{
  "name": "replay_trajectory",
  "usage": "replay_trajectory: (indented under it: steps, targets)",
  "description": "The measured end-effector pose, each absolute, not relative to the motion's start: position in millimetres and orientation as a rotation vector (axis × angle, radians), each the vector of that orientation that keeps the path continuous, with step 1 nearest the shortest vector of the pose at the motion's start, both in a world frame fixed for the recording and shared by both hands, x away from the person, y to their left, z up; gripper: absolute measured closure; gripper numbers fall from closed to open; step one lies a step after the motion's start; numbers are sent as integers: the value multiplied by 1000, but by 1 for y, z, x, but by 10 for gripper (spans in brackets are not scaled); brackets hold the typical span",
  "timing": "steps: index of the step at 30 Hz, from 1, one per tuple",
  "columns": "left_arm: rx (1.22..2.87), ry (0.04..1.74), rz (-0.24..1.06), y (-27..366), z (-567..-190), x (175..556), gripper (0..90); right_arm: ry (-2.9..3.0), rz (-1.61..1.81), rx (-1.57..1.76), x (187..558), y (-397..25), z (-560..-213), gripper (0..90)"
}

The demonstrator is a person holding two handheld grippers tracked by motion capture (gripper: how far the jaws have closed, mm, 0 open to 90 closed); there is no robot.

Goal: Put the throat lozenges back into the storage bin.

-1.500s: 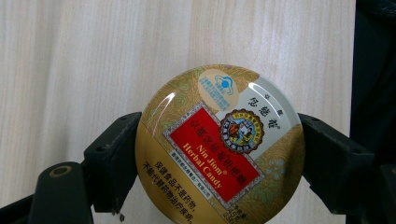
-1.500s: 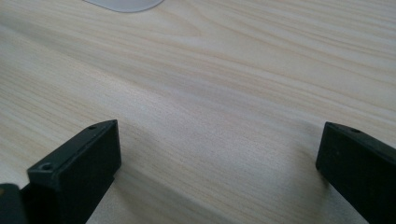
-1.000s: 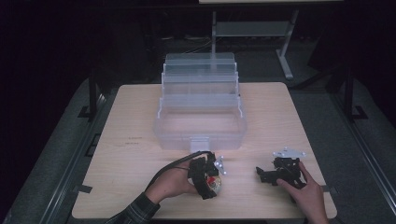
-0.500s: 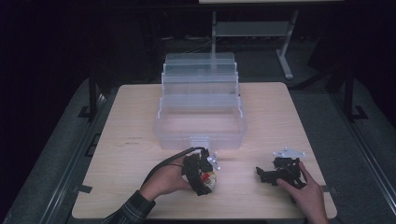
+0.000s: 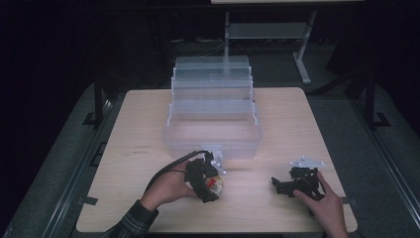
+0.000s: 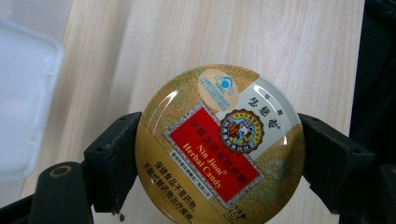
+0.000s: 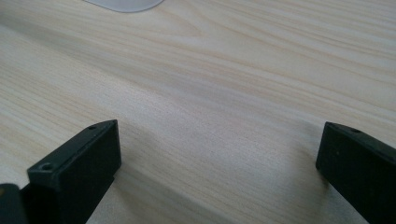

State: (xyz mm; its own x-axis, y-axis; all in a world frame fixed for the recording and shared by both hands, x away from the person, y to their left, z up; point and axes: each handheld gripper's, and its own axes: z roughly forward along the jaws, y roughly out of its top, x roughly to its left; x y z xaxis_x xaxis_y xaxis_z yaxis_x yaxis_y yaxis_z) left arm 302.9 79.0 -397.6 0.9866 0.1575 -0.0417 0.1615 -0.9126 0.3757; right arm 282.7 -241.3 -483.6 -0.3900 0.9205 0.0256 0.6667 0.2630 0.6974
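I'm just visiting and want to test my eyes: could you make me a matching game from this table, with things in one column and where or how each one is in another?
Things:
1. candy tin
2. left gripper
3. right gripper
4. clear plastic box

States:
A. open, with nothing between its jaws
B. stands at the middle of the wooden table, its tiers stepped open
C. round, gold with a red label
D. shut on the tin's edges

Pairs: 1-C, 2-D, 3-A, 4-B

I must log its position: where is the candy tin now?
The candy tin sits between the left gripper jaws, near the table's front, before the clear box.
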Motion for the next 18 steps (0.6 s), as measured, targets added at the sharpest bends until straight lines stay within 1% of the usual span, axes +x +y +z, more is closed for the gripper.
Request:
replay_trajectory:
  steps: [18]
  targets:
    - [2714,278,24,94,-379,309,195,2153,897,1446,283,-241,-484,0]
